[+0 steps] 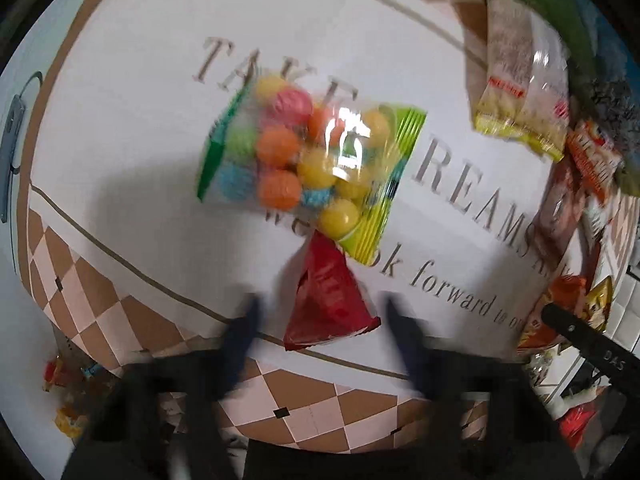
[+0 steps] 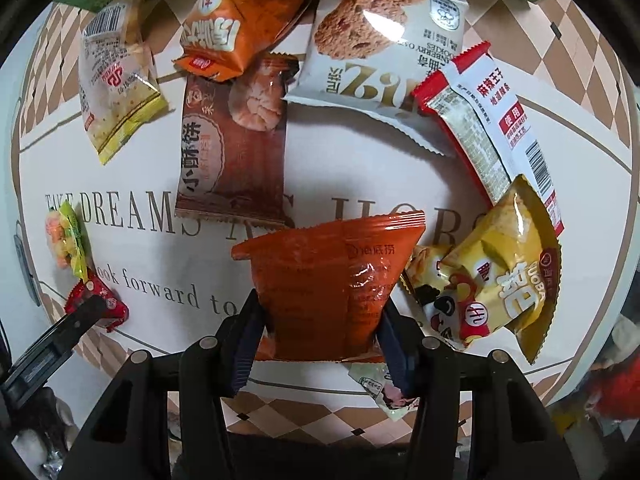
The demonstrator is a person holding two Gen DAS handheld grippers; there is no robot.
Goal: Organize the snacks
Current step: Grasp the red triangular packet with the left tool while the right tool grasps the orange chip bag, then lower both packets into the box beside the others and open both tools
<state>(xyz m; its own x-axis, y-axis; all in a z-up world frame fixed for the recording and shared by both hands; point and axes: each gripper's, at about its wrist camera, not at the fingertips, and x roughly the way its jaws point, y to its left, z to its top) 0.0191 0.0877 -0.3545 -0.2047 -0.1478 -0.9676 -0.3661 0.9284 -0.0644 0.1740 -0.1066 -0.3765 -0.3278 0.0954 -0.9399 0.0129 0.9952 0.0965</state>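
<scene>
In the left wrist view, a clear bag of coloured candy balls [image 1: 312, 156] lies on the white printed table mat [image 1: 140, 128], with a small red packet [image 1: 330, 300] just below it. My left gripper [image 1: 320, 312] is open, blurred, with its fingers either side of the red packet. In the right wrist view, my right gripper [image 2: 320, 320] has an orange snack packet [image 2: 328, 280] between its fingers, which press its sides. The candy bag [image 2: 66, 240] and red packet [image 2: 100, 300] show at the left there.
Several snack packets lie around the right gripper: a brown biscuit packet [image 2: 236, 140], a cookie packet [image 2: 384, 40], an orange pack [image 2: 248, 16], a yellow-clear bag [image 2: 116, 88], a red-white packet [image 2: 492, 120] and a yellow chip bag [image 2: 500, 272]. The mat's checkered border [image 1: 304, 412] is near.
</scene>
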